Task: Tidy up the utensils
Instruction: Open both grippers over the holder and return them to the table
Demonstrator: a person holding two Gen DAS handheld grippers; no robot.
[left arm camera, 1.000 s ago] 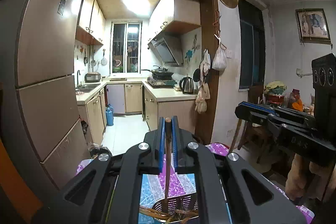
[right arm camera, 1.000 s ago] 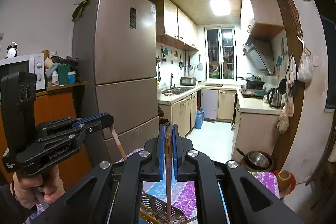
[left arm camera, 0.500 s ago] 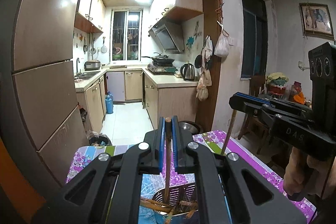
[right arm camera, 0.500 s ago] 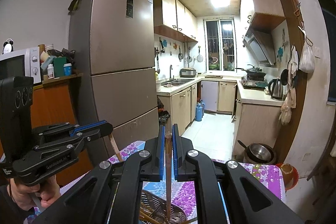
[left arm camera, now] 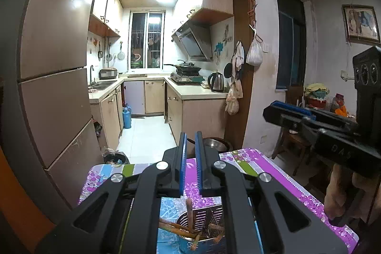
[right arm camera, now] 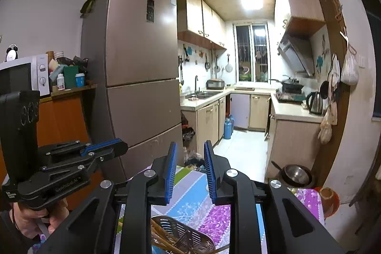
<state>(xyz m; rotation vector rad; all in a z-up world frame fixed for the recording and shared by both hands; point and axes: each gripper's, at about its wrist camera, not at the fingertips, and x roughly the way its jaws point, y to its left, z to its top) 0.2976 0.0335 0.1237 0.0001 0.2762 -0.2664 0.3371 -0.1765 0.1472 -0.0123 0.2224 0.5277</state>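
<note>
Right gripper (right arm camera: pixel 190 154) has just been opening its jaws, nothing between them. Left gripper (left arm camera: pixel 189 142) is pinched nearly shut, empty too. The holder (left arm camera: pixel 207 216) sits right under both, with one chopstick (left arm camera: pixel 189 208) upright below the left.

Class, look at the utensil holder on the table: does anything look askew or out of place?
Yes. In the metal holder several chopsticks lie crossed and slanted instead of upright; only one chopstick stands straight.
</note>
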